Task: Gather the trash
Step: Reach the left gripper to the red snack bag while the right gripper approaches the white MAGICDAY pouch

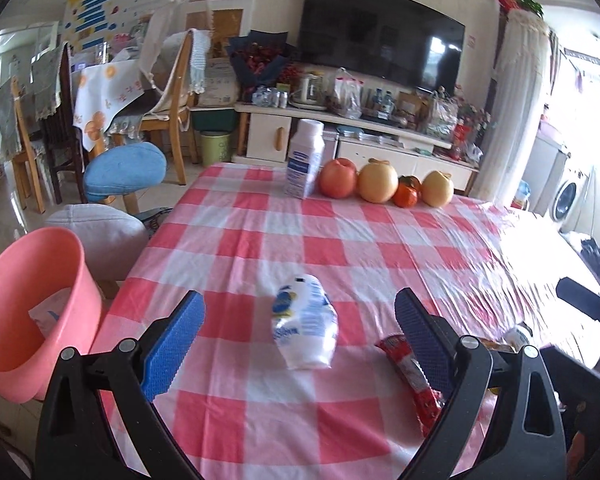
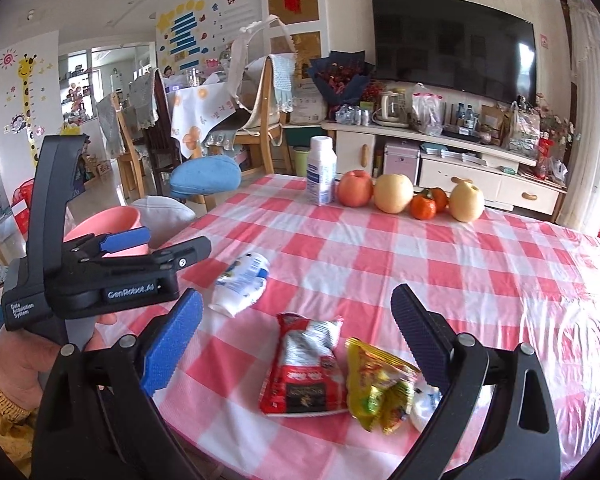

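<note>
White and blue, the crumpled wrapper (image 1: 305,324) lies flat between our left gripper's (image 1: 300,320) spread jaws; our right gripper (image 2: 296,316) gapes wide too.

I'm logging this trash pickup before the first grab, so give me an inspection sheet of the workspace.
Surface: table under a pink-and-white checked cloth with a clear cover.
Job's things: crushed white bottle, red wrapper, yellow wrapper lying on the cloth; pink bin beside the table's left edge, something pale inside.
Clutter: upright white bottle and a row of fruit at the far edge.
Grippers: left gripper open, jaws either side of the crushed bottle; right gripper open above the wrappers.
Cables: nothing seen.
Surroundings: chairs, TV, crowded TV cabinet.
</note>
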{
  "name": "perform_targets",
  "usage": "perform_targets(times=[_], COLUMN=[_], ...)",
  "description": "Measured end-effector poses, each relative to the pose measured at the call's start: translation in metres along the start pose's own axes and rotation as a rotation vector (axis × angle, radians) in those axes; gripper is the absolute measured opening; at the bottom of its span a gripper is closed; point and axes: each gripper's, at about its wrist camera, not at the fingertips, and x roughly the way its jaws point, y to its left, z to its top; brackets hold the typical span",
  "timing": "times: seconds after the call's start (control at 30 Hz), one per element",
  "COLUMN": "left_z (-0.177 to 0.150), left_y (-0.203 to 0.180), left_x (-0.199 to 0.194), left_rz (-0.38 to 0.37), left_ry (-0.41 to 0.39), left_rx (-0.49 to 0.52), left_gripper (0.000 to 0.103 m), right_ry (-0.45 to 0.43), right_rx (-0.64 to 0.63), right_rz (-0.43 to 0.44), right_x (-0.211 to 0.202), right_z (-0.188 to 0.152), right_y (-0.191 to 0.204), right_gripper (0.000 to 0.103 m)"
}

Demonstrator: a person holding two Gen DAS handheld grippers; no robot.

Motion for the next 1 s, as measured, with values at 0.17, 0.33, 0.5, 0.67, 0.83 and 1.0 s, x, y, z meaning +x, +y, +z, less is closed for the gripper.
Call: perform_targets(times=[0.17, 0.33, 0.5, 0.67, 0.83, 1.0], left_z=[-0.007, -0.013, -0.02, -0.03, -0.043, -0.053], left_y=[-0.018, -0.037, -0.055, -0.078, -0.1, -0.112], left_x=[0.0, 0.003, 0.008, 0.014, 0.023, 0.036], left_rz=[-0.018, -0.032, -0.057, -0.093, -0.116, -0.107], left_ry=[0.013, 0.029, 0.056, 0.096, 0.154, 0.202], left_rx=[0.027, 0.068, 0.104, 0.143, 0.177, 0.19], left_gripper=[0.095, 0.095, 0.095, 0.095, 0.095, 0.095], right_ry=[0.005, 0.003, 0.011, 0.034, 0.076, 0.127], right_rx=[0.028, 0.071, 0.106, 0.18, 0.296, 0.375], right_rz=[-0.019, -0.026, -0.035, -0.052, -0.065, -0.064], right_x=[-0.007, -0.013, -0.017, -0.02, -0.021, -0.018], right_z=[-0.005, -0.008, -0.011, -0.015, -0.024, -0.033], right_y=[-0.02, -0.04, -0.064, -0.094, -0.131, -0.153], right_gripper=[0.096, 0.096, 0.096, 0.096, 0.096, 0.096])
